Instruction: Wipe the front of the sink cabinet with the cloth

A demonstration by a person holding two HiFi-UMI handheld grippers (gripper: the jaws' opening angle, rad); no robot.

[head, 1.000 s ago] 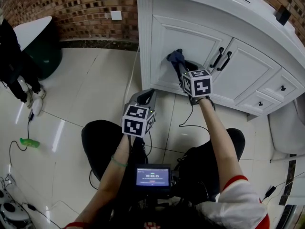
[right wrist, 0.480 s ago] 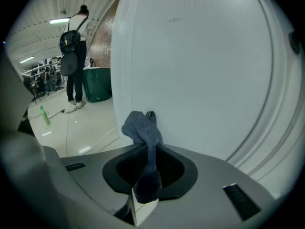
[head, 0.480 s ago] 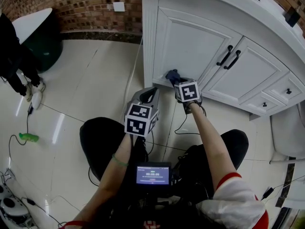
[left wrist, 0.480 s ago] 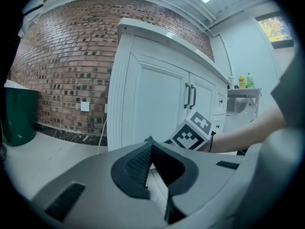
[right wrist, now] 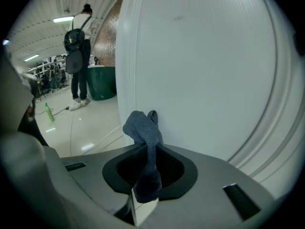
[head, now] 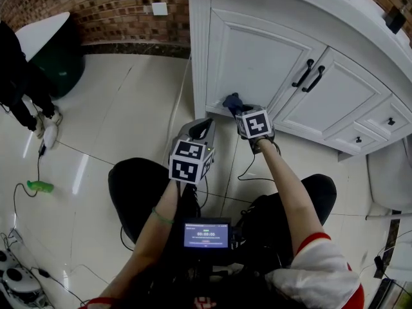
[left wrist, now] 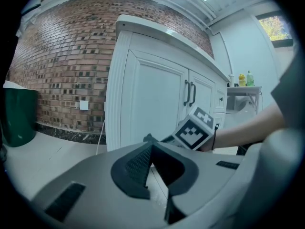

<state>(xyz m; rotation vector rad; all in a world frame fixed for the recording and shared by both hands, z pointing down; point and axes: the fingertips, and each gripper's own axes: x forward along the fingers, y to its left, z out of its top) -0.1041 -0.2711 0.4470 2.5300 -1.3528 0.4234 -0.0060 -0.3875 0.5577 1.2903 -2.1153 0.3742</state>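
Note:
The white sink cabinet (head: pixel 257 53) fills the upper right of the head view, with two black door handles (head: pixel 309 74). My right gripper (head: pixel 239 108) is shut on a dark blue cloth (head: pixel 230 100), which presses against the bottom edge of the left door. In the right gripper view the cloth (right wrist: pixel 144 128) sticks out bunched from the right gripper (right wrist: pixel 149 149) and touches the cabinet (right wrist: pixel 205 70). My left gripper (head: pixel 203 125) hovers over the floor just left of it, shut and holding nothing. In the left gripper view the left gripper (left wrist: pixel 151 147) points towards the cabinet (left wrist: pixel 147 99).
A brick wall (head: pixel 96 5) with a socket (head: pixel 159 8) runs behind. A white cable (head: pixel 181 105) hangs beside the cabinet's left corner. A green bin (head: pixel 61 63), a standing person (head: pixel 19 85) and a green bottle (head: pixel 38 186) are to the left. A screen (head: pixel 206 235) sits at my lap.
Over the last second my right gripper slid the cloth down the left door from its middle to its bottom edge. It has barely moved in the last half second. The left gripper stayed put.

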